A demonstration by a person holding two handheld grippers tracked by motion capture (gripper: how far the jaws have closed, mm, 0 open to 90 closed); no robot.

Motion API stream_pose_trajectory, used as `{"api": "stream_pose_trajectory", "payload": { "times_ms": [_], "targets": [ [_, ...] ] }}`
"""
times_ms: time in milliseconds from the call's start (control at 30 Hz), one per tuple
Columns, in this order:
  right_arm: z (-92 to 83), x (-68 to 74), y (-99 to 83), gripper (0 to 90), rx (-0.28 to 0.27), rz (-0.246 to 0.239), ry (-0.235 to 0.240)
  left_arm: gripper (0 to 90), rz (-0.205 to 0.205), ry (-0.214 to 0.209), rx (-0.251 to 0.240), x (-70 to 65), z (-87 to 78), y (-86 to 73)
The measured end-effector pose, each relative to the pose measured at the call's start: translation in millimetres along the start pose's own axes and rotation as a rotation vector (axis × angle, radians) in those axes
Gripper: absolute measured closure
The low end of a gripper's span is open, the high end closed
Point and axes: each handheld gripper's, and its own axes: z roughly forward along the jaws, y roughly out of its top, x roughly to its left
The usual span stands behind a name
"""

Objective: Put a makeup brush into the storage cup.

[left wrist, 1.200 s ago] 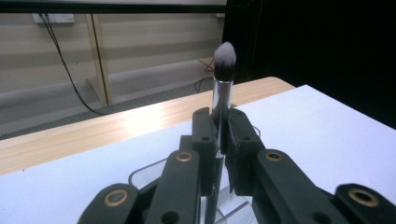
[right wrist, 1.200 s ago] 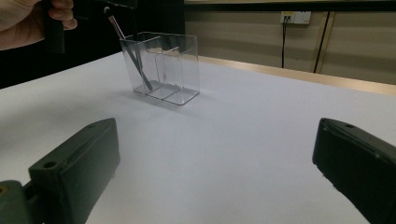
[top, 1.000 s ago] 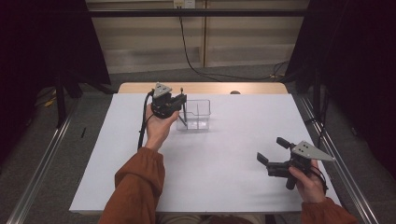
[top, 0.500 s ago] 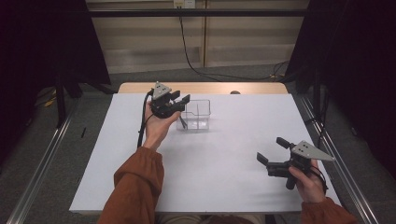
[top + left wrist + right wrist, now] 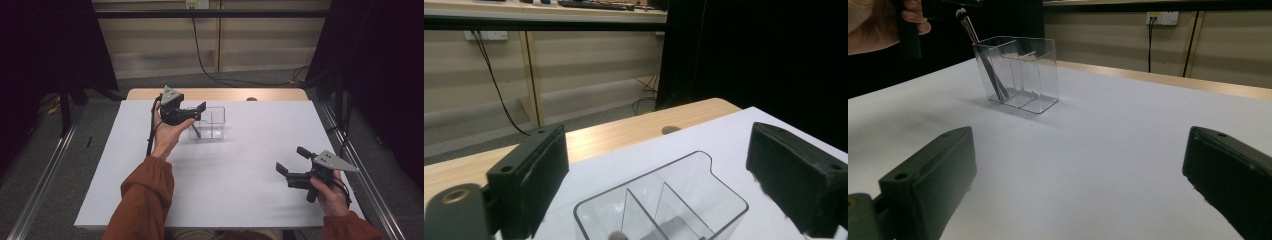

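Observation:
A clear plastic organiser box (image 5: 212, 122) with inner dividers stands at the far middle of the white table (image 5: 240, 175). A thin dark-handled brush (image 5: 990, 65) leans in its end compartment, bristles up. My left gripper (image 5: 196, 112) hovers just over that end of the box. Its jaws have just been opening and now stand wide; in the left gripper view (image 5: 661, 150) the brush tip (image 5: 616, 236) shows low between them, untouched. My right gripper (image 5: 291, 159) is held near the table's front right, open with nothing between its jaws (image 5: 1078, 160).
A wooden strip (image 5: 225, 94) runs along the table's far edge, with a small dark knob (image 5: 251, 99) on it. Black curtains hang on both sides. A cable (image 5: 200, 45) hangs down the back wall.
The left gripper's jaws went from shut to wide apart above the box. Both hands kept their places.

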Motion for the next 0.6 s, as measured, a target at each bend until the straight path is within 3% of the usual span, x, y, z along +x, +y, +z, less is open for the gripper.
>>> {"api": "stream_pose_trajectory", "payload": {
  "times_ms": [167,400,600],
  "targets": [
    [-0.2,0.3,0.3,0.5,-0.001,0.000,0.002,3.6,-0.017,-0.024,0.018,0.9,-4.6,1.1],
    [-1.1,0.8,0.6,0.5,-0.004,0.000,-0.001,2.2,0.047,-0.039,0.028,-2.1,-11.9,2.7],
    [-3.0,2.6,1.0,0.5,-0.005,-0.008,-0.003,2.3,0.043,-0.039,0.024,1.2,-22.2,4.2]
  ]
}}
